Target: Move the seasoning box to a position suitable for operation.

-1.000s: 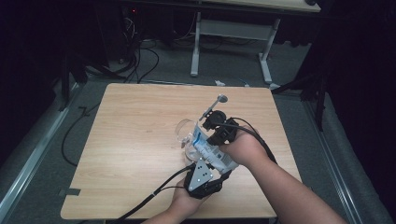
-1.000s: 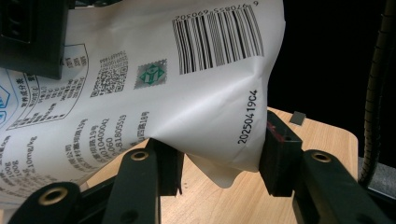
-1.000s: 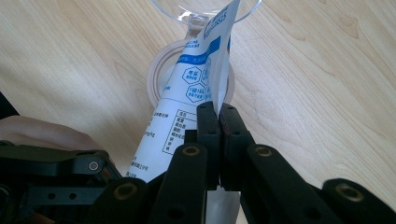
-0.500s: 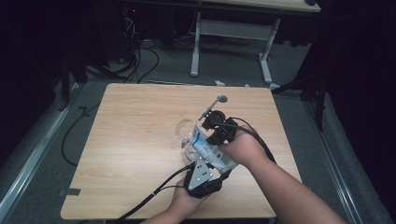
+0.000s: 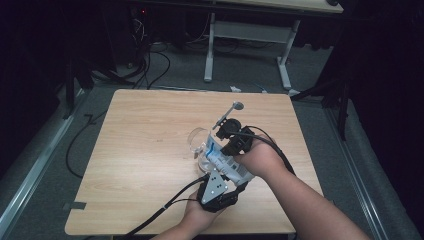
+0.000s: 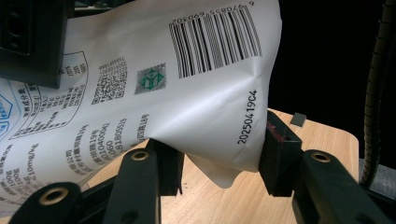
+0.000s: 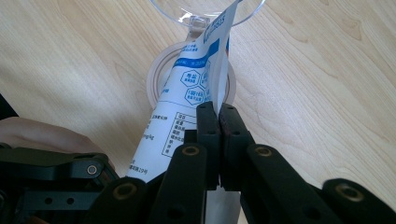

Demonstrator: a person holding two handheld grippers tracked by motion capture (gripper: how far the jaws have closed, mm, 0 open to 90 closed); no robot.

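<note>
Risk: the white printed pouch (image 5: pixel 226 162), held tilted with its upper end at the rim of the clear stemmed glass (image 5: pixel 199 143) on the desk (image 5: pixel 140 165), could miss the bowl or tip the glass if either grip slips on the smooth film. The left hand-held gripper (image 6: pixel 219 156) stands about half open, its pads pressing the pouch's bulging lower corner. The right hand-held gripper (image 7: pixel 218 112) is pinched almost fully closed on the pouch's flat edge near the top.
</note>
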